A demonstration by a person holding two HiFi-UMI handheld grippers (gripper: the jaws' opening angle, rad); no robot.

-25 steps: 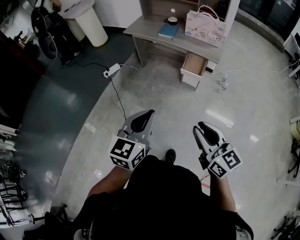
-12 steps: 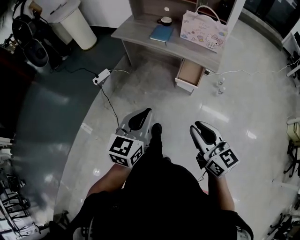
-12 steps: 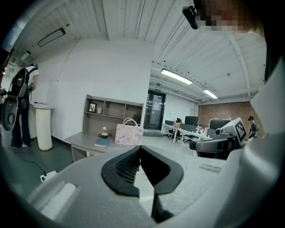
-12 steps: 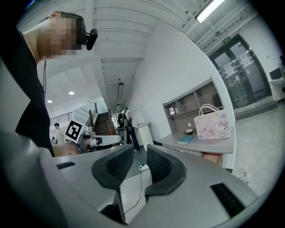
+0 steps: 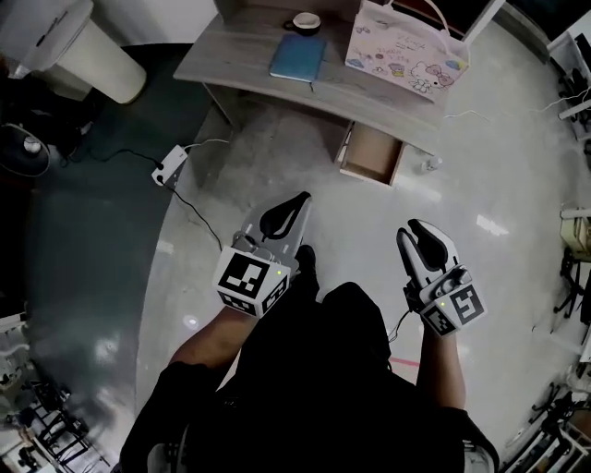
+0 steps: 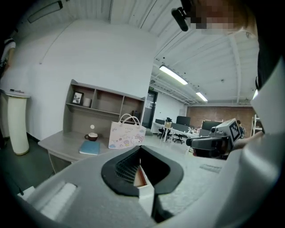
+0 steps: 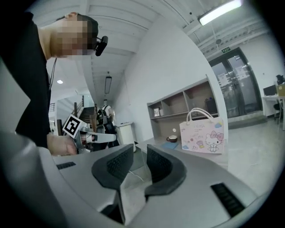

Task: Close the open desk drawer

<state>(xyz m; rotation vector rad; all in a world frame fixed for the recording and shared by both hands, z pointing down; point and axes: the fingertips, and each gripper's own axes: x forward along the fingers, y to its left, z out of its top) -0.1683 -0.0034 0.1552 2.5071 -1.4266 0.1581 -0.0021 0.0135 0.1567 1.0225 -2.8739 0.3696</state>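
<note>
The grey desk (image 5: 242,57) stands at the top of the head view, and its wooden drawer (image 5: 371,153) is pulled out toward me, showing an empty inside. Both grippers hang over the floor, well short of the drawer. My left gripper (image 5: 303,197) points at the desk with its tips together and nothing held. In the left gripper view the left gripper (image 6: 140,147) frames the drawer (image 6: 140,176) through the hollow between its pads. My right gripper (image 5: 413,224) is lower right of the drawer. The right gripper view shows the right gripper (image 7: 140,148) with a narrow gap, empty.
On the desk lie a blue book (image 5: 297,57), a cup (image 5: 304,21) and a pink printed bag (image 5: 404,46). A power strip (image 5: 170,166) with a black cable lies on the floor at left. A white bin (image 5: 65,51) stands at upper left.
The person has walked toward the desk, so the desk and open drawer are nearer and larger. Both grippers keep their pose in front of the body.
</note>
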